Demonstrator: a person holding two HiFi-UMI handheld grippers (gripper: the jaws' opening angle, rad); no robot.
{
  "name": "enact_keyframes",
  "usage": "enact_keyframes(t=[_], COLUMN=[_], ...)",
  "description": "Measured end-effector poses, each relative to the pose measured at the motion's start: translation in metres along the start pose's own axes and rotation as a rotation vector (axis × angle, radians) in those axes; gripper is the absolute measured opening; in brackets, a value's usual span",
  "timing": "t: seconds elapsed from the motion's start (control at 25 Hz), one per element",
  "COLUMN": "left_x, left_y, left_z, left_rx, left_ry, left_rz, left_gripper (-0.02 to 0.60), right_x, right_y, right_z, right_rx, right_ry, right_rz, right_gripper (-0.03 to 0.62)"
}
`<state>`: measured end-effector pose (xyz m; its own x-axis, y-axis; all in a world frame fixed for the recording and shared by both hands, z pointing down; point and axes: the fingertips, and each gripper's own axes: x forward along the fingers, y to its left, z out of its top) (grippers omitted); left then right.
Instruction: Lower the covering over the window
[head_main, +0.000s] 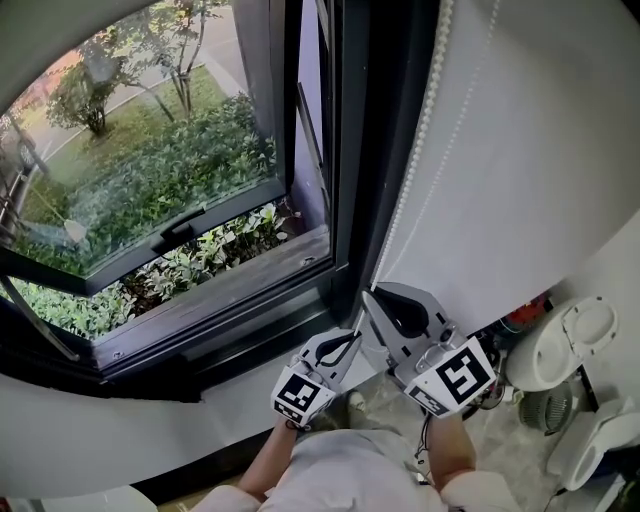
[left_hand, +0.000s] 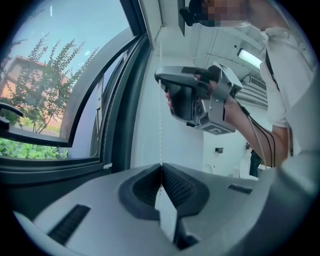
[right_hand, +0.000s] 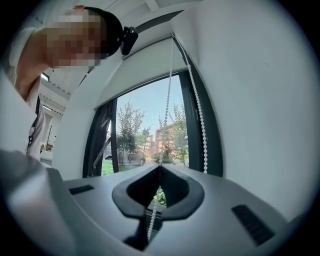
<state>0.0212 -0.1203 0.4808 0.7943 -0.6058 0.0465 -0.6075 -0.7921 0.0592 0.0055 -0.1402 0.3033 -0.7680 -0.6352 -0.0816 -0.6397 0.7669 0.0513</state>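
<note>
Your left gripper (head_main: 350, 338) is clamped shut on the bead chain (head_main: 418, 145). In the left gripper view its jaws meet with the chain pinched between them. From there the strand runs straight up to your right gripper (head_main: 372, 300), which sits higher on the same strand. The right gripper is also fully closed on the chain: in the right gripper view the beads pass between the pressed pads and hang out below them.

A second strand hangs free to the right of the held one, along the dark frame (right_hand: 212, 130) at the window's right edge, next to the white wall (right_hand: 260, 100).

In the head view both grippers are close together near the bottom right corner of the window (head_main: 150, 160), just past the end of the sill (head_main: 230, 285).

The blind (right_hand: 142, 67) covers only the top of the window. Its lower edge is high above your grippers, so most of the glass is bare. The window pane is swung outward, with bushes (head_main: 190, 150) and trees beyond it.
</note>
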Motion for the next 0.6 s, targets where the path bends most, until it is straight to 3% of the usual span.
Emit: enact_keyframes(t=[0.4, 0.6], left_x=[0.002, 0.005], left_y=[0.002, 0.0], left_z=[-0.03, -0.06], left_rx=[-0.031, -0.031], left_ry=[0.056, 0.126], left_rz=[-0.007, -0.013], left_gripper=[0.014, 0.014], right_x=[0.0, 0.0], right_y=[0.005, 0.008], right_z=[-0.03, -0.06], right_rx=[0.01, -0.007], right_ry=[-0.014, 0.042], right_rz=[-0.009, -0.011], right_gripper=[-0.005, -0.005])
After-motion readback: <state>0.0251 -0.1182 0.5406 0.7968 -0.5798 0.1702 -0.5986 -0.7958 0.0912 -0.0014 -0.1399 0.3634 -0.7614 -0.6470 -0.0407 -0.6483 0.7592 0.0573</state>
